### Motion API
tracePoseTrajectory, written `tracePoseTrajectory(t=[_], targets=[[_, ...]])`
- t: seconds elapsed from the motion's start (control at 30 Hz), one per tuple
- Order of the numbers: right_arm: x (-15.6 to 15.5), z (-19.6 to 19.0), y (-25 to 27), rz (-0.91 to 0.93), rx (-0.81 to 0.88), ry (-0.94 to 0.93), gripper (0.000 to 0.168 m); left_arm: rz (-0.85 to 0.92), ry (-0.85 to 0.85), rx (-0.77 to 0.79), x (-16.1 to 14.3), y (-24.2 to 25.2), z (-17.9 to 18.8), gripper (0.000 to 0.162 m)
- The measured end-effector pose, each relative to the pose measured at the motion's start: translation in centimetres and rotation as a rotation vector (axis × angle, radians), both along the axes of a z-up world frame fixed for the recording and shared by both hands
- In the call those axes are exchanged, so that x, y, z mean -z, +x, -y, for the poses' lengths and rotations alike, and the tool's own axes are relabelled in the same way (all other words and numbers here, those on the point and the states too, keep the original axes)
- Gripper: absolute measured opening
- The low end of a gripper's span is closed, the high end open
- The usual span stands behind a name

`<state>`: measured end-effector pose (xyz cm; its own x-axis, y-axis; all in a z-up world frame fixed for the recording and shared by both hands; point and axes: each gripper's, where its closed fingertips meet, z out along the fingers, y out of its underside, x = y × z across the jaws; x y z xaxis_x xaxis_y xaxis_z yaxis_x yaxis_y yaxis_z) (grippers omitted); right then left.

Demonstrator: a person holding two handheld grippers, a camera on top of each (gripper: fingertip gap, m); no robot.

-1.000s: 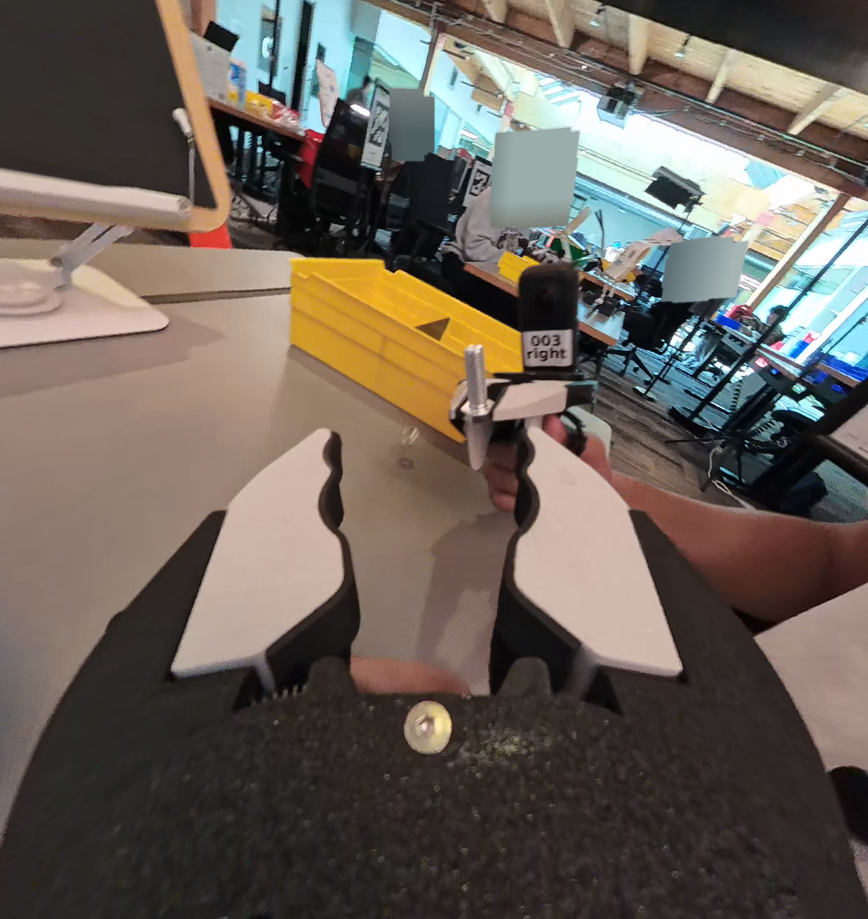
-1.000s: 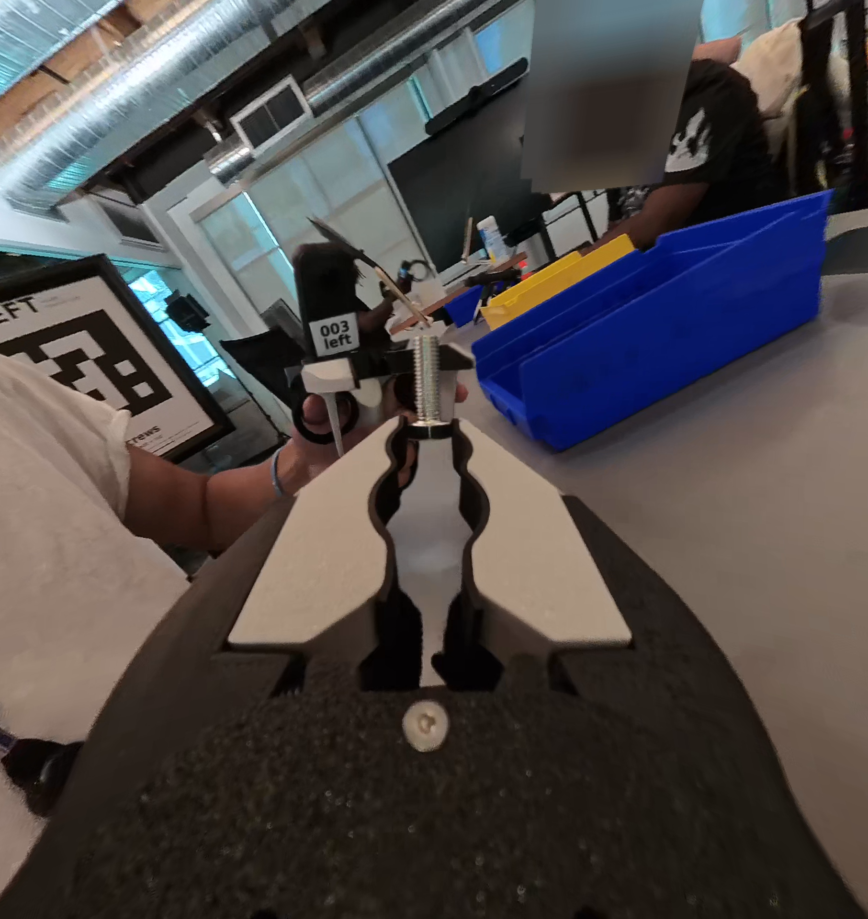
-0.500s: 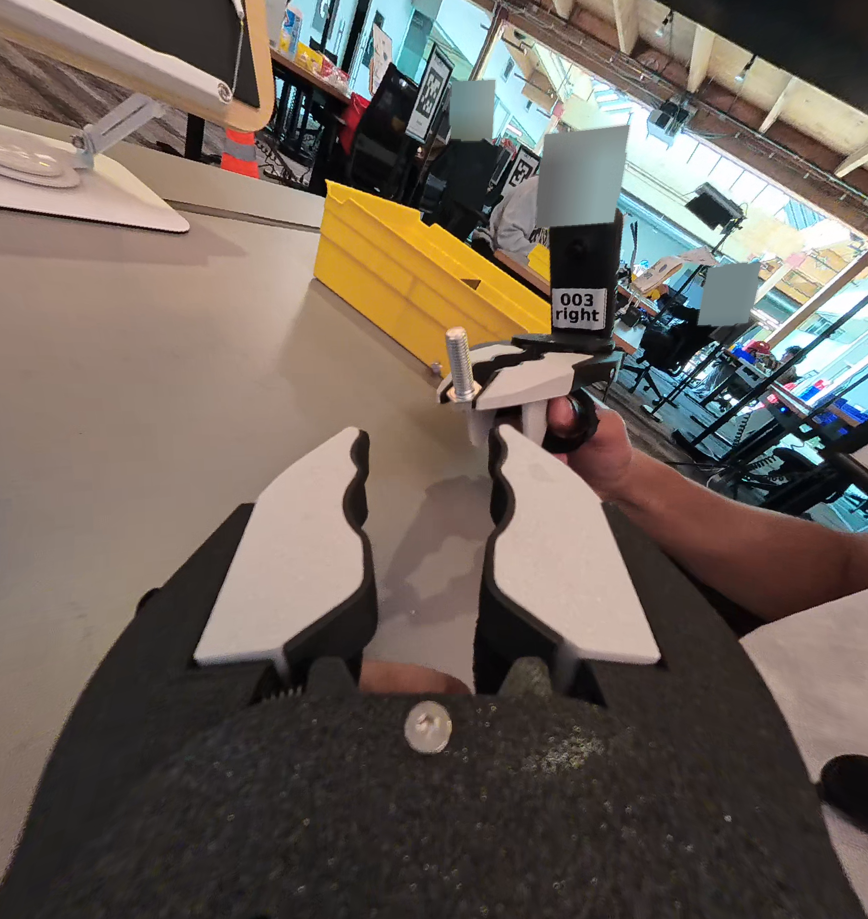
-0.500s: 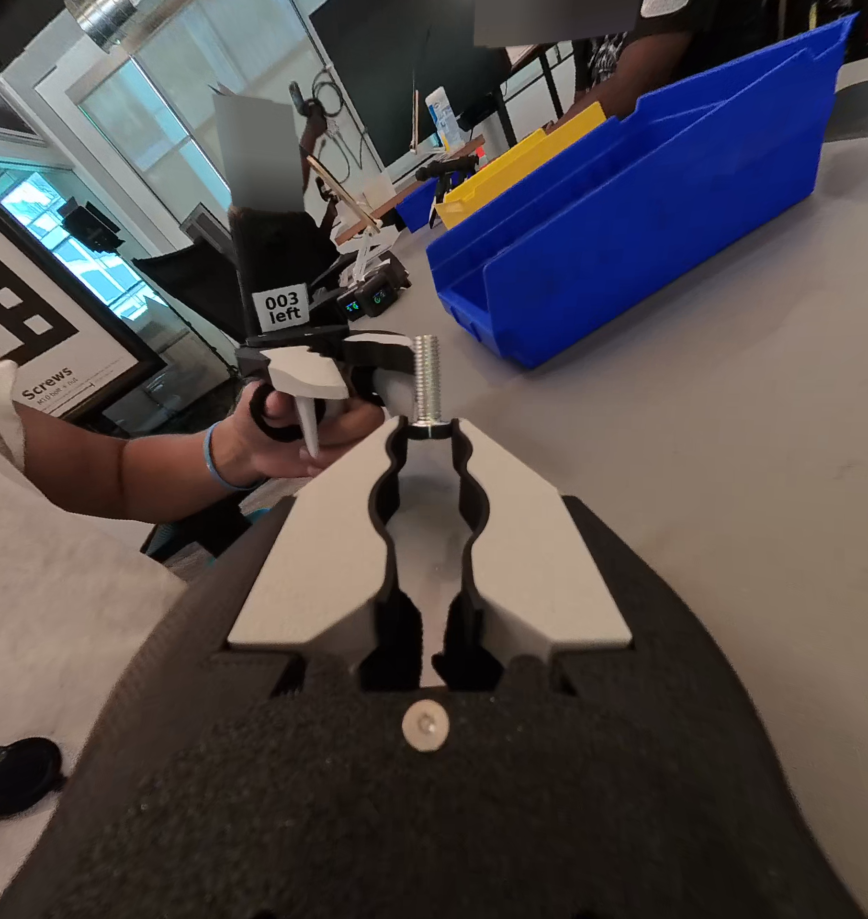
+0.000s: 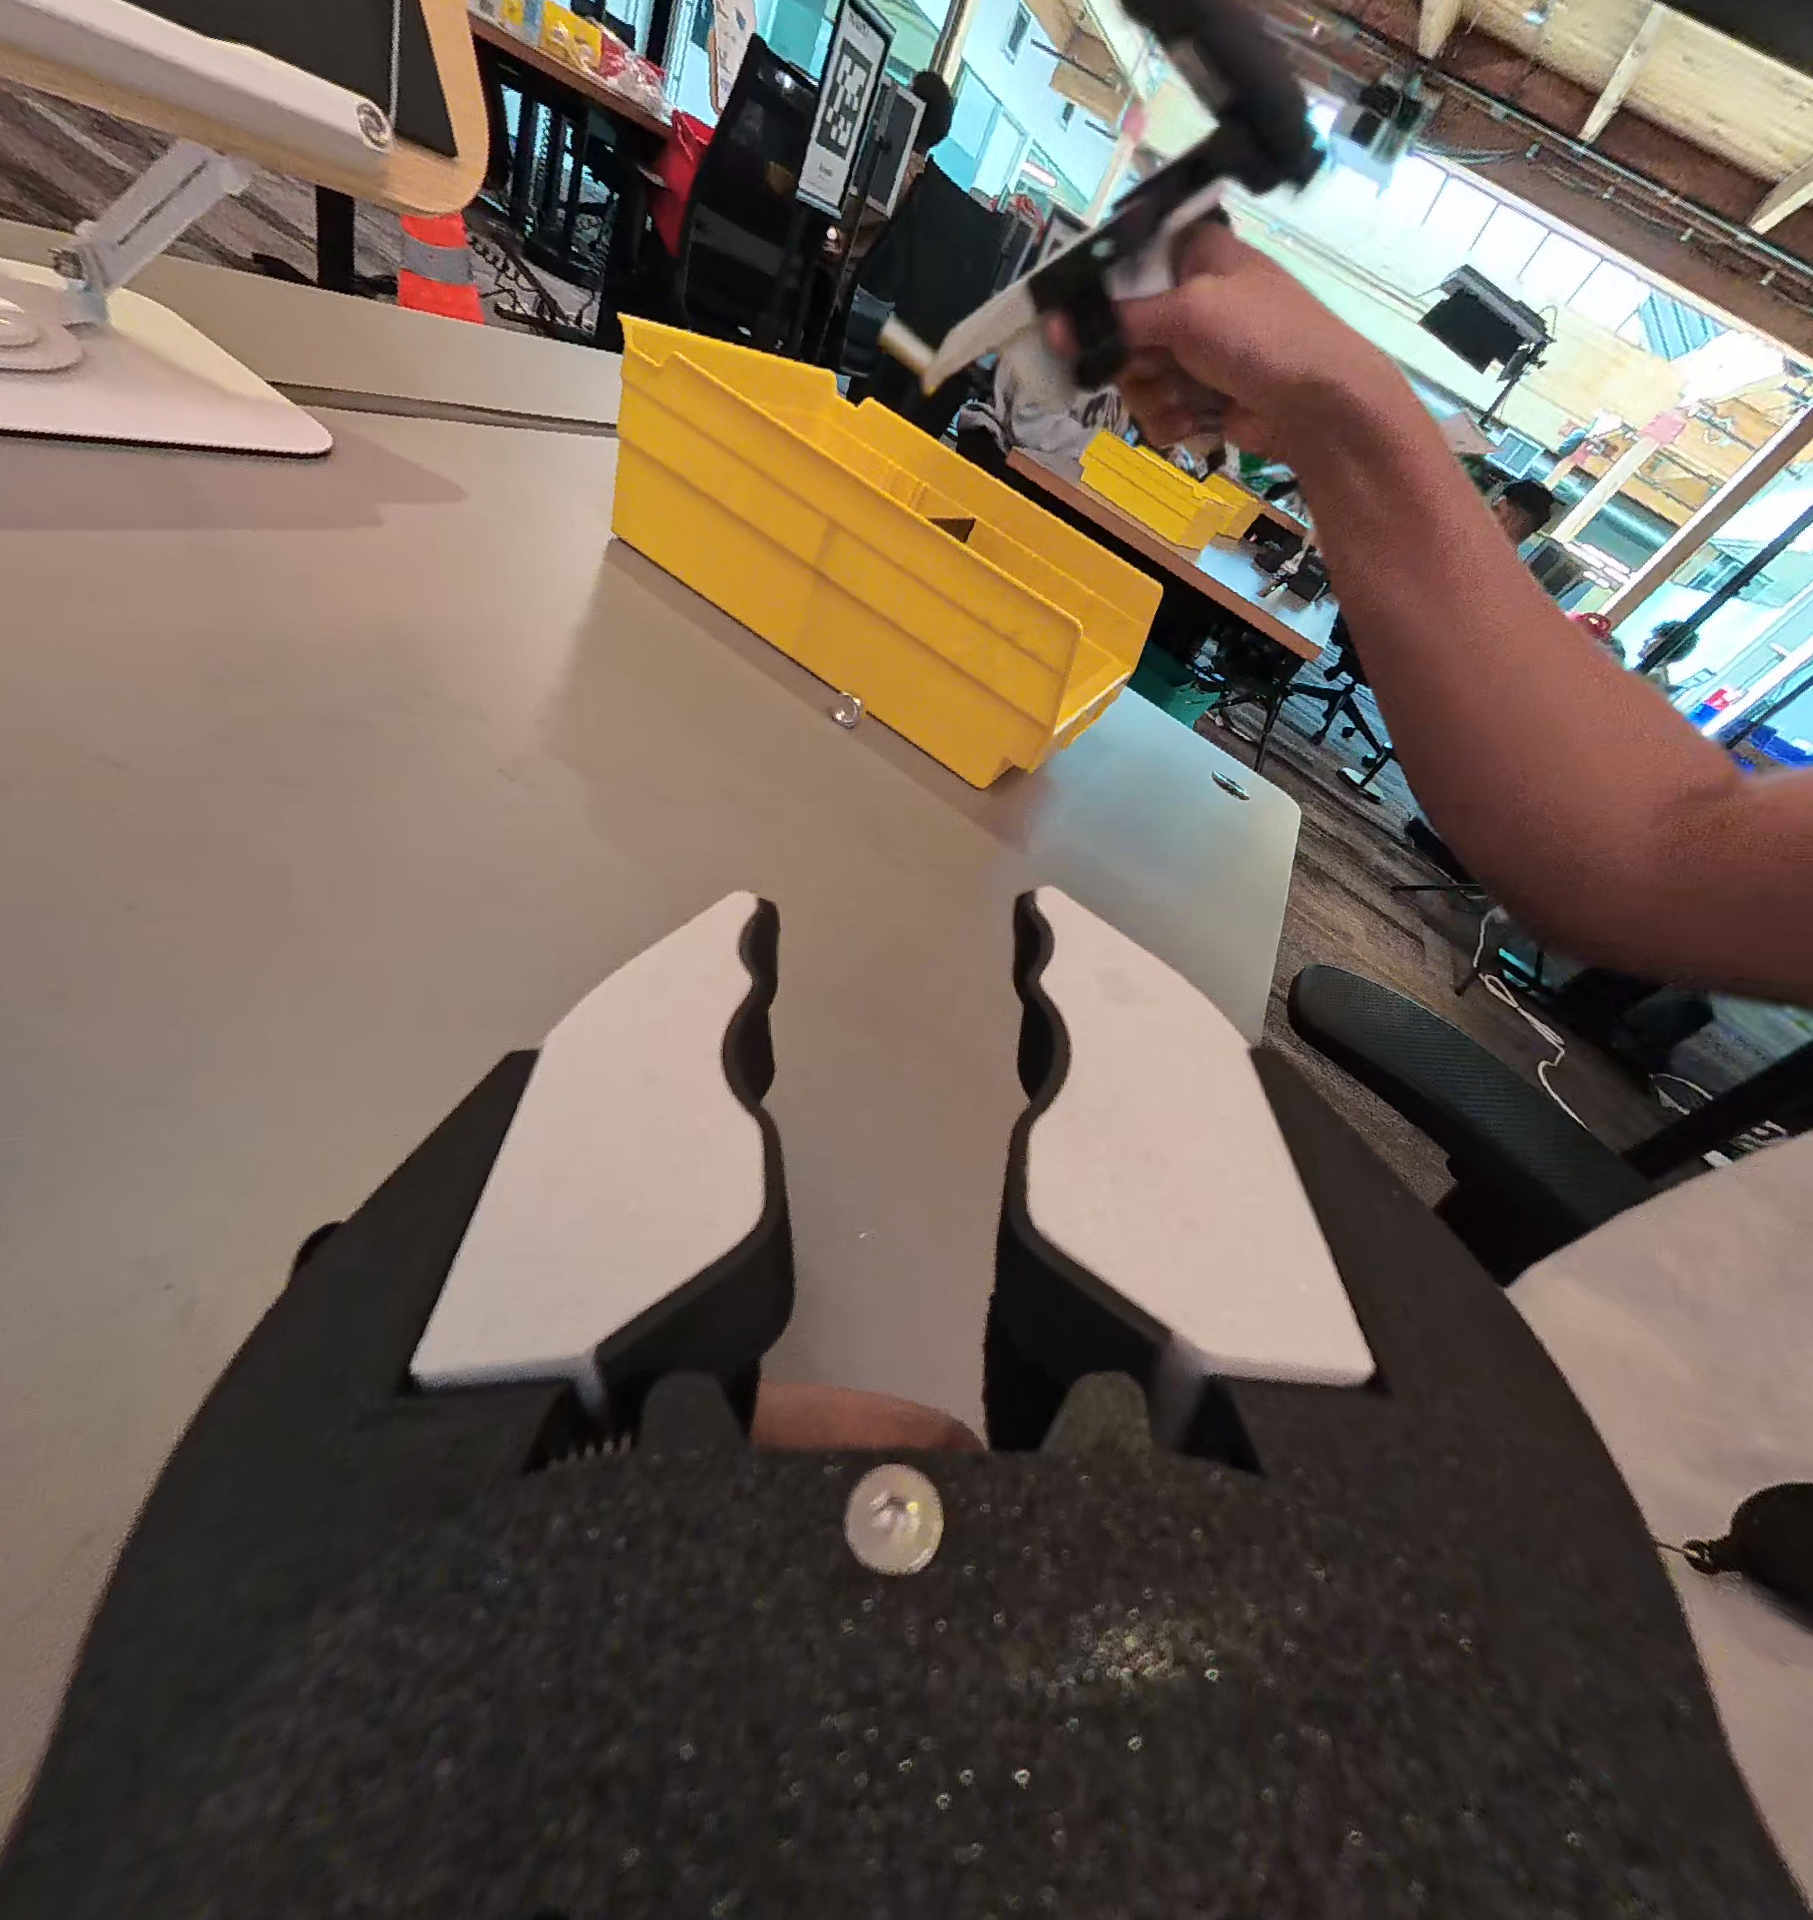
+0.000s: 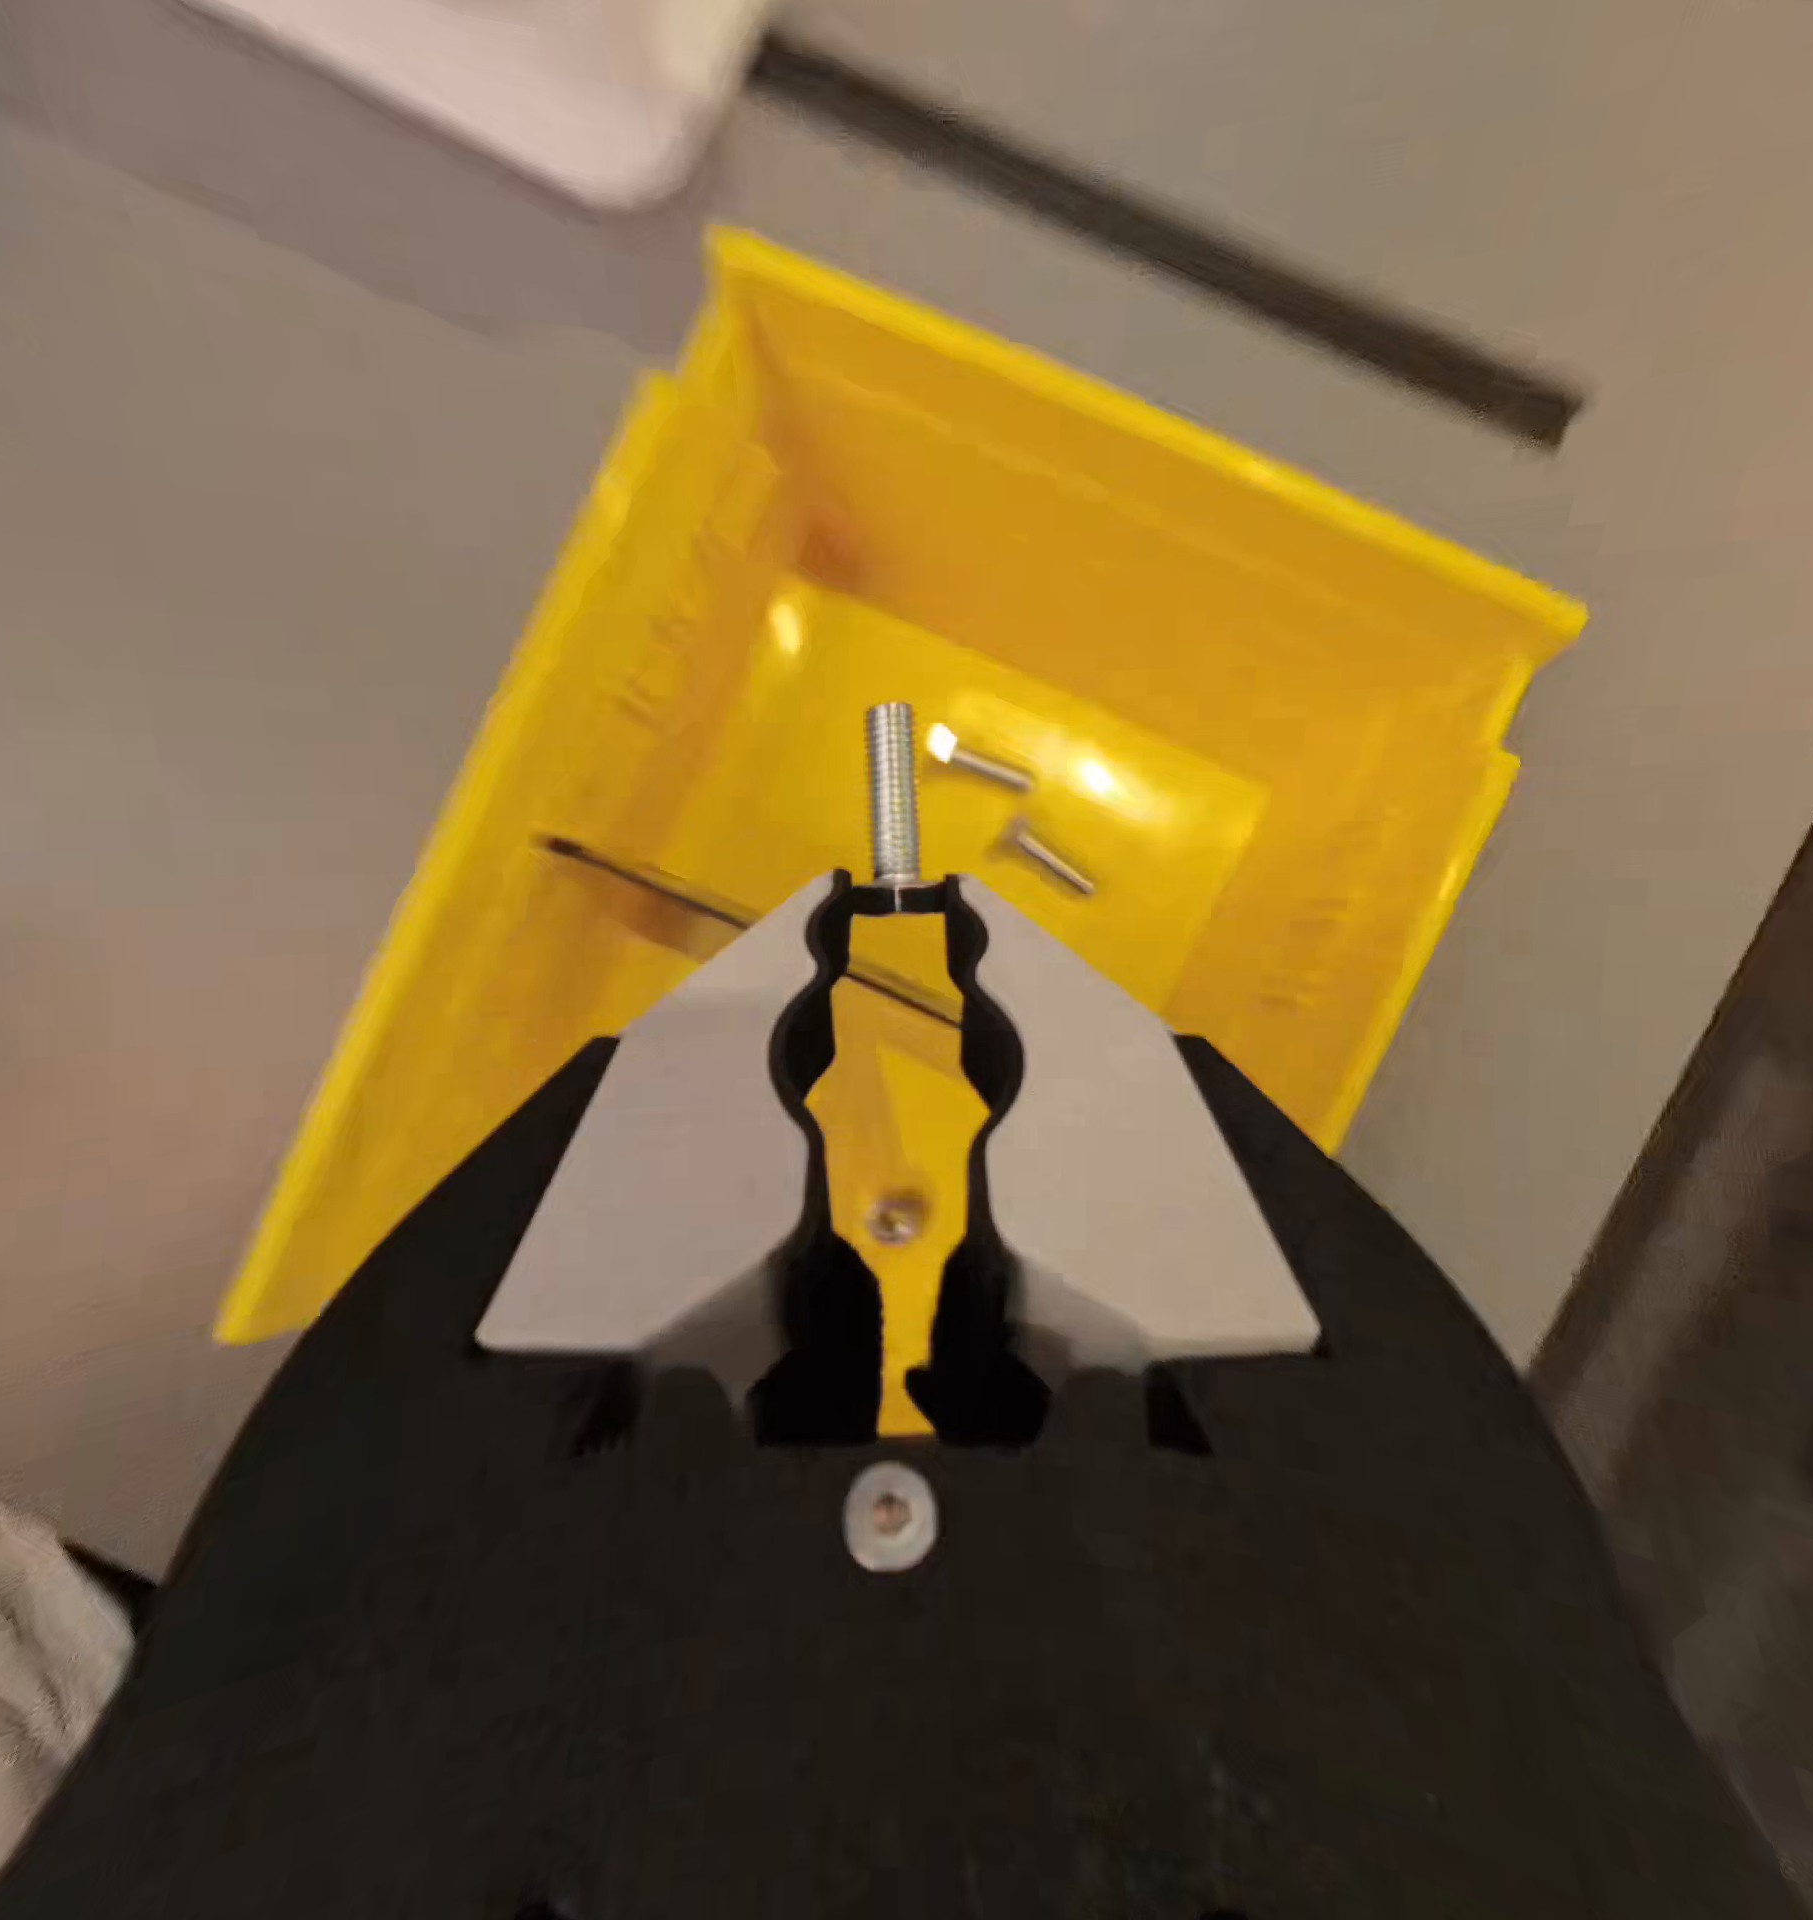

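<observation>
My right gripper (image 6: pixel 897 896) is shut on the head of a silver bolt (image 6: pixel 889 792), whose threaded shank sticks out past the fingertips. It hangs above the open yellow bin (image 6: pixel 1297 582), pointing down into it. Two bolts (image 6: pixel 985 769) lie on the bin floor and a nut (image 6: pixel 894 1218) lies nearer me. In the left wrist view the right gripper (image 5: pixel 943 358) is raised over the yellow bin (image 5: pixel 860 582), held by a hand. My left gripper (image 5: pixel 894 925) is open and empty, low over the grey table (image 5: pixel 258 779).
A small silver nut (image 5: pixel 846 711) lies on the table beside the yellow bin. A white monitor stand (image 5: pixel 102 364) sits at the far left. The table's right edge (image 5: pixel 1281 904) drops to a black chair (image 5: pixel 1484 1112). A person's arm (image 5: pixel 1504 675) crosses the upper right. Tip to tip, the grippers are about 40 cm apart.
My right gripper has risen with the bolt, swung over the yellow bin and tipped down into it. My left gripper stays open and now looks farther along the table.
</observation>
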<state>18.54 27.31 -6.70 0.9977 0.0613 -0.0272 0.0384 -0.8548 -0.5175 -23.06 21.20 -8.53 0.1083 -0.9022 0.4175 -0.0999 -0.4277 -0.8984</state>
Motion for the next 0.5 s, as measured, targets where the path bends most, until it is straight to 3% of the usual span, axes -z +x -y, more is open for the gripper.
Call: tracePoseTrajectory(t=[0.2,0.43,0.5], targets=[[8.4,-1.7,6.1,0.076,0.058,-0.442,0.017,-0.039,0.064,-0.003,0.3,0.1,0.1,0.043],[12.3,-1.5,6.4,0.120,0.051,-0.571,0.017,-0.090,0.145,0.042,1.0,0.3,1.2,0.043],[12.4,-1.4,6.5,0.131,0.050,-0.559,0.028,-0.090,0.151,0.066,1.0,0.4,1.9,0.044]])
